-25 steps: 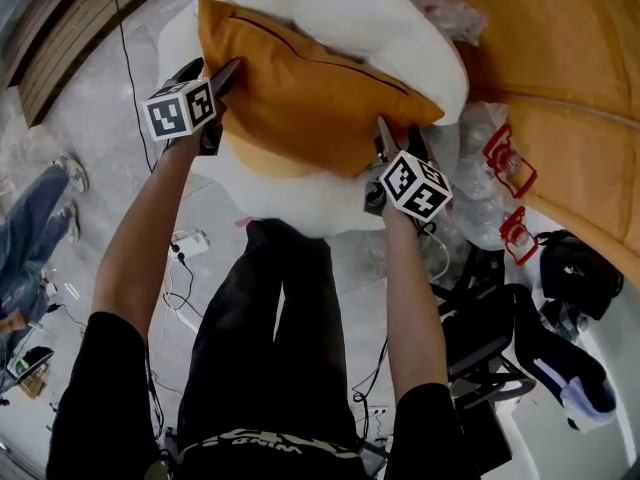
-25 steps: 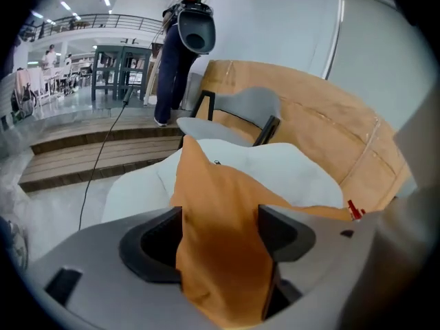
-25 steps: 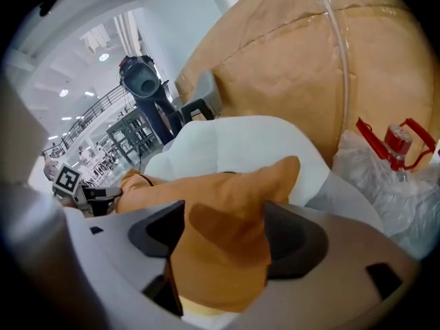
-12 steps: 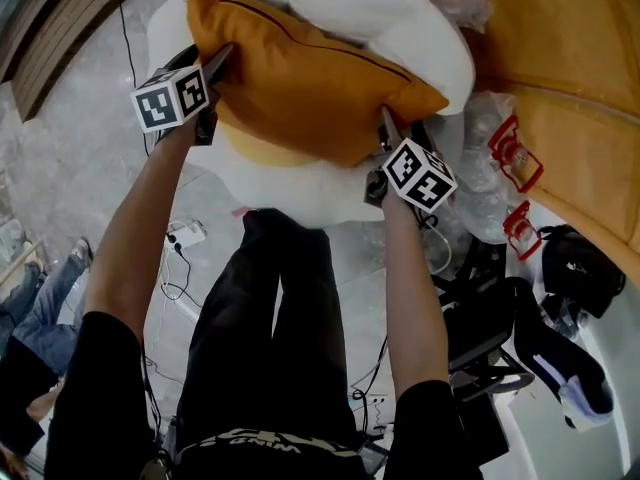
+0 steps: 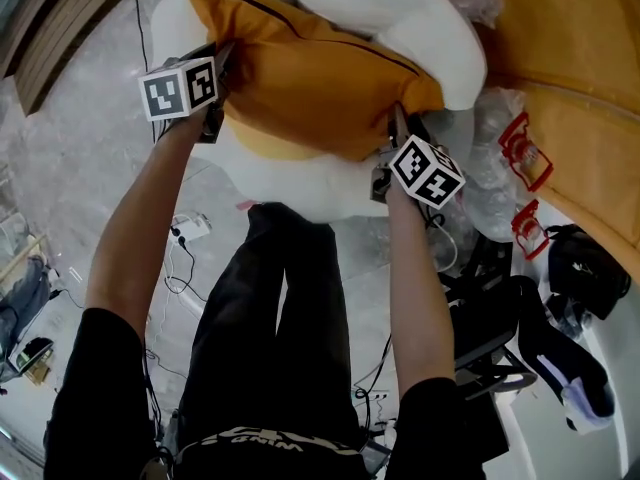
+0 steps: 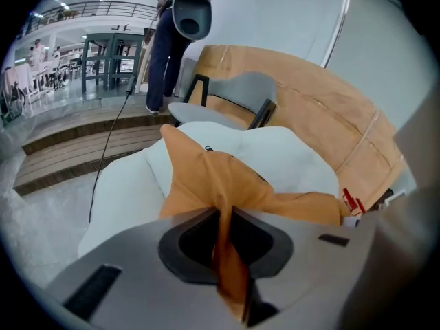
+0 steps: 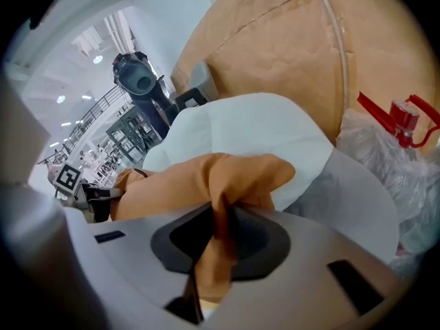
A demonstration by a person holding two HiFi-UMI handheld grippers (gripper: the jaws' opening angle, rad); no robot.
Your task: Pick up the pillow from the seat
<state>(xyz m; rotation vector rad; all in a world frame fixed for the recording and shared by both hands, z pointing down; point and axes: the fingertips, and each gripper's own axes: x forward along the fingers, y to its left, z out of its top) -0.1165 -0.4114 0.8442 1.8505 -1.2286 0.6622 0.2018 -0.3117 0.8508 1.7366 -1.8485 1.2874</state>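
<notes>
White seat is seen bearing the orange pillow. Its left corner is clamped by the left gripper, its right corner by the right gripper; both pairs of jaws have just been closing on the fabric.

In the head view the white seat runs off the upper edge, and the underside of the pillow is hidden against it. The fingers of the left gripper and the right gripper, which have just been closing with pillow fabric pinched between them, are largely covered there by the grippers' own bodies. In the left gripper view the standing person merges above with a dark rounded object of unclear kind, and the figures on the far gallery are too small to tell.
</notes>
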